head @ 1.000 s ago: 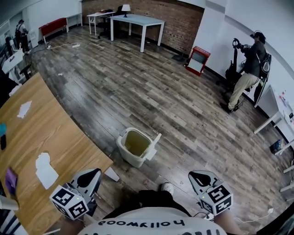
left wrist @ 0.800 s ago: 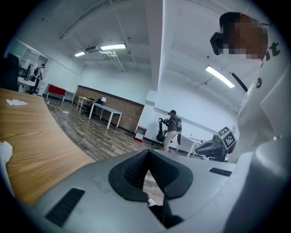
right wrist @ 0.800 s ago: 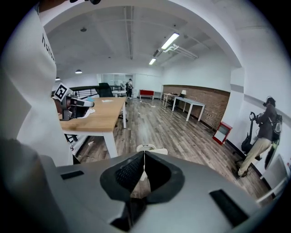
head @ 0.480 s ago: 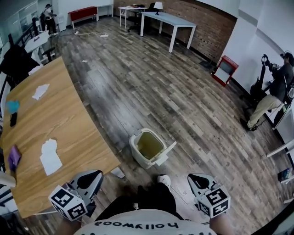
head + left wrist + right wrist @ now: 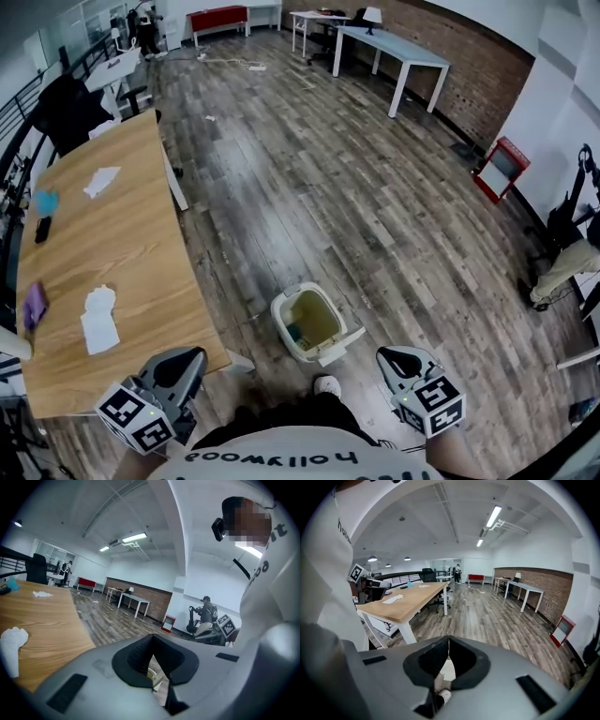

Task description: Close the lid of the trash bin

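Closer now than a moment ago, the small white plastic trash bin (image 5: 281, 323) sits on the grey wood-plank floor (image 5: 375, 206), just ahead of the person's white shoe (image 5: 326, 384). Its flat white lid (image 5: 343, 337) is open and hangs down the bin's right side. The left claw (image 5: 183, 360) is held low to the left of the bin and the right claw (image 5: 396, 358) to its right, both apart from it. Each claw is pressed together and holds nothing. The long brown wooden tabletop (image 5: 112, 244) stands left of the bin, with crumpled white paper (image 5: 97, 321) on it.
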`<state>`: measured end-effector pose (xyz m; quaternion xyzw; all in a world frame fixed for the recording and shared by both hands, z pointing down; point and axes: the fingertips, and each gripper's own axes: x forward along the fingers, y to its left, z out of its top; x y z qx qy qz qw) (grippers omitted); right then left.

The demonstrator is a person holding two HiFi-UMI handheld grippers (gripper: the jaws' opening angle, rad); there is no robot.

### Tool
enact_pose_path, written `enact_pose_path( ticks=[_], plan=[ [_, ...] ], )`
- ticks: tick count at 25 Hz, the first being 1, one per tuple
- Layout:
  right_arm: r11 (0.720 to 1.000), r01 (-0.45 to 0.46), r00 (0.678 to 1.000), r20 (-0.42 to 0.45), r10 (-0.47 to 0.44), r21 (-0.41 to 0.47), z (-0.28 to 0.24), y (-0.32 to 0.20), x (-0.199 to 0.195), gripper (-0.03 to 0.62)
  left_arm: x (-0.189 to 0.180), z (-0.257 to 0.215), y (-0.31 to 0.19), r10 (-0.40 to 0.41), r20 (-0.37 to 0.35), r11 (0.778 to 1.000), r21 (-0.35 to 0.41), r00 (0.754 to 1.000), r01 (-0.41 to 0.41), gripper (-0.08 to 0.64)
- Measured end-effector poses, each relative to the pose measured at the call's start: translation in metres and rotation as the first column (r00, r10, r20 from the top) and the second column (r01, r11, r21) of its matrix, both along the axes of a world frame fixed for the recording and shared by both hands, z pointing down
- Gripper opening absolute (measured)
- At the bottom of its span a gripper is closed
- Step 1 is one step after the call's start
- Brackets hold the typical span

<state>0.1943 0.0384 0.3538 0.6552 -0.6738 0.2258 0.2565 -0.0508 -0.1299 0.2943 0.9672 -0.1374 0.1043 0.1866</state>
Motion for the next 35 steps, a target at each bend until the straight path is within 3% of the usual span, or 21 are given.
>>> enact_pose_path(
  ticks=[8, 14, 20, 25, 30, 35],
  plan=[
    [0.996, 0.084, 0.995, 0.060, -0.083, -0.019, 0.020, -0.016, 0.065, 0.011, 0.073, -0.002, 0.013, -0.019, 0.041, 0.999, 0.033, 0.999, 0.018, 0.005],
    [0.970, 0.230, 0.961, 0.177, -0.214, -0.077, 0.077, -0.015, 0.065, 0.011, 0.095, 0.009, 0.023, -0.084, 0.088, 0.996, 0.032, 0.993, 0.081, 0.005],
    [0.901, 0.374, 0.926, 0.146, -0.348, -0.220, 0.162, -0.018, 0.053, 0.011, 0.107, 0.010, 0.028, -0.189, 0.092, 0.982, 0.047, 0.978, 0.185, 0.005],
    [0.811, 0.466, 0.885, 0.173, -0.433, -0.354, 0.215, -0.014, 0.048, 0.011, 0.104, 0.010, 0.038, -0.259, 0.108, 0.966, 0.054, 0.960, 0.254, 0.005],
    [0.753, 0.538, 0.841, 0.182, -0.510, -0.378, 0.237, -0.022, 0.038, 0.011, 0.080, 0.020, 0.044, -0.363, 0.137, 0.932, 0.030, 0.922, 0.362, 0.005],
    [0.695, 0.592, 0.801, 0.198, -0.566, -0.407, 0.244, -0.029, 0.030, 0.011, 0.065, 0.029, 0.047, -0.417, 0.165, 0.907, 0.008, 0.894, 0.422, 0.005]
  ],
)
